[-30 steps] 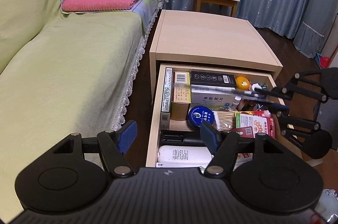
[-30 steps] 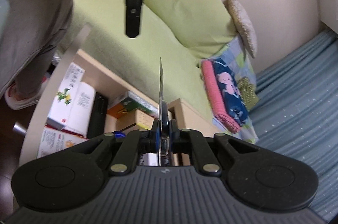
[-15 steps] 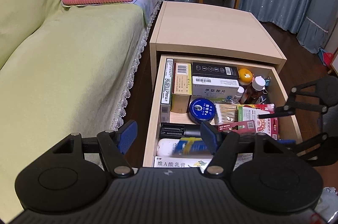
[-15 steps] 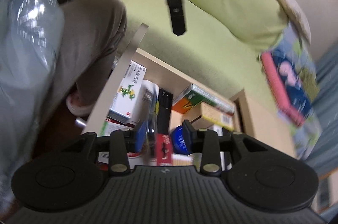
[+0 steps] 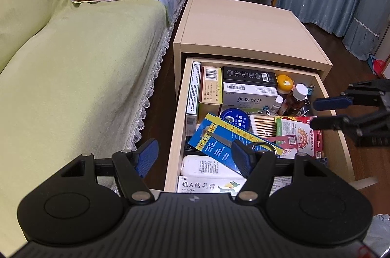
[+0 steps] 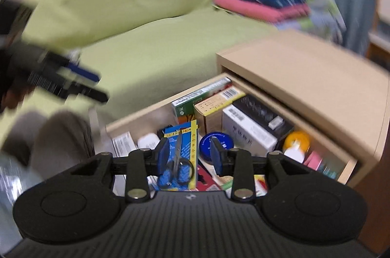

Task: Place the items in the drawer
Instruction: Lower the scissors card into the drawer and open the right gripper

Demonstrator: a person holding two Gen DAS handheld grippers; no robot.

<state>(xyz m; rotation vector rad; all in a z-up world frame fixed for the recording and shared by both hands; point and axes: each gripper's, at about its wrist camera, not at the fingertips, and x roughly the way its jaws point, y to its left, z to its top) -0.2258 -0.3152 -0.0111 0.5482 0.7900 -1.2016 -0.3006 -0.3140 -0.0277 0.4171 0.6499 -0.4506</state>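
With both grippers spread and empty, the scissors pack lay tilted, so the drawer might jam on it.

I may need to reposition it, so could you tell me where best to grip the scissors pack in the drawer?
Probably from above, pinching the raised upper-left corner of the scissors pack: the flat card lies tilted across other items in the drawer, so that corner stands clear.

Open drawer, light wood: packaged scissors atop boxes, blue tin, cotton swabs, bottles.
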